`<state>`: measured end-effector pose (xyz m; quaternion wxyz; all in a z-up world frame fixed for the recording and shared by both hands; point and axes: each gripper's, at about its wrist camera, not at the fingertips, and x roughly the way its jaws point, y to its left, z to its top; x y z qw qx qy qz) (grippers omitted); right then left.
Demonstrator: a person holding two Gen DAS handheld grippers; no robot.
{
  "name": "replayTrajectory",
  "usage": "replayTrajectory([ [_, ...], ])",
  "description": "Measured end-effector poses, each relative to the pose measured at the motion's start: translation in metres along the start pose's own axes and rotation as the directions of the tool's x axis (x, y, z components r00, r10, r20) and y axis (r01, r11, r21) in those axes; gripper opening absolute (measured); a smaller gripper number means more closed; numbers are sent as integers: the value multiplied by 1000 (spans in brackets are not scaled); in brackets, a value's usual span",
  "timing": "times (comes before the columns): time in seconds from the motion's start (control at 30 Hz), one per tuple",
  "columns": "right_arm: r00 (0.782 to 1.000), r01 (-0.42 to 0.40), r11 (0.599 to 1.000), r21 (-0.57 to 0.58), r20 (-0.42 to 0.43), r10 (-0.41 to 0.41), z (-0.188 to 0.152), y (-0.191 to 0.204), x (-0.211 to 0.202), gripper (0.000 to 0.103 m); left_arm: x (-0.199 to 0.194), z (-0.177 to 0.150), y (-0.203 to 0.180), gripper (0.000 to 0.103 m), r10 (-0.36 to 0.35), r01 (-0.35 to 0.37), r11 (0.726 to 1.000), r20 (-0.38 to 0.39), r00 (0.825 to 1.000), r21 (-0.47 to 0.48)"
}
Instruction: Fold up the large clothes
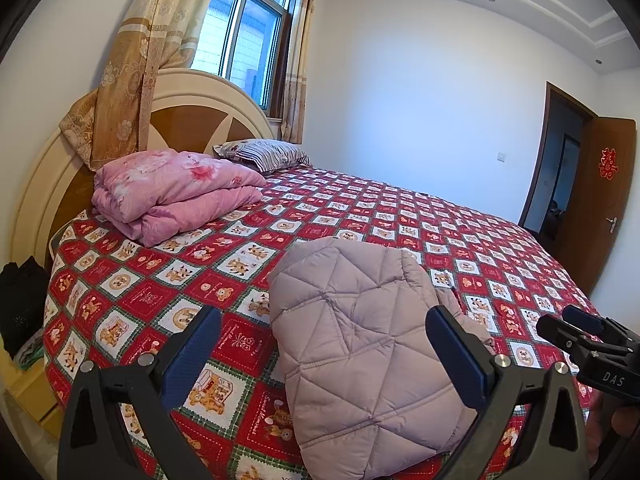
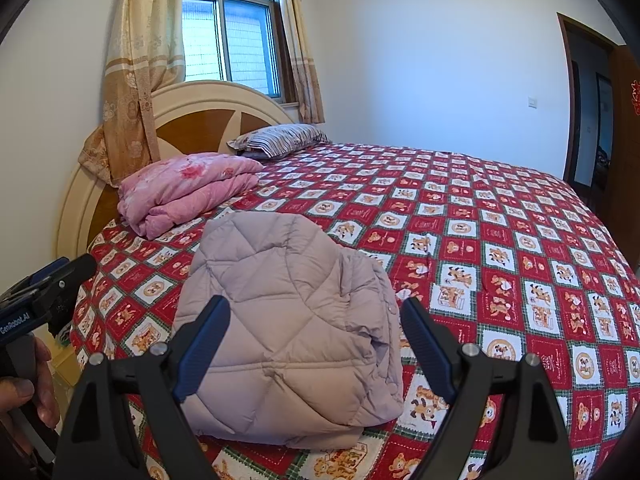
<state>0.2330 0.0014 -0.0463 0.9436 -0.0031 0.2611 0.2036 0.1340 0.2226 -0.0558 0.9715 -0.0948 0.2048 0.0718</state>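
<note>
1. Left wrist view: our left gripper holds its jaws spread wide, with nothing between the pads; the jacket lies beyond them on the bed, untouched.
2. Our right gripper is likewise wide open and empty, poised just short of the same jacket.
3. That lilac quilted jacket sits as a compact, roughly rectangular bundle near the close edge of the bed, its layers stacked, with a looser flap showing along its right side.
4. Around it the red bear-patterned bedspread lies flat; a folded pink quilt and a striped pillow rest well apart by the headboard.
5. We judge the folding to be nearly or fully done, with both hands drawn back from the bundle.
6. Should another move be needed, it calls for tidying the looser right-hand layers: closing on the edge gently, since the puffy filling is likely to spring open again.
</note>
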Motion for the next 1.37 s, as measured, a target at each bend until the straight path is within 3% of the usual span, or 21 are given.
replayTrajectory([
  [0.5, 1000, -2, 1000, -9, 21, 2, -2, 3, -5, 89, -5, 1, 1, 102, 57, -58, 998, 38, 998, 24],
  [0.73, 1000, 0, 1000, -20, 23, 0, 2, 2, -6, 89, -3, 2, -3, 102, 40, -41, 999, 33, 999, 22],
  [0.93, 1000, -1, 1000, -24, 21, 1, 1, 3, -6, 90, 2, -1, -9, 102, 142, -145, 987, 42, 989, 64],
  [1.37, 1000, -3, 1000, -29, 9, 3, -3, 0, -5, 90, 8, -8, -14, 102, 103, -105, 990, 34, 994, 89],
])
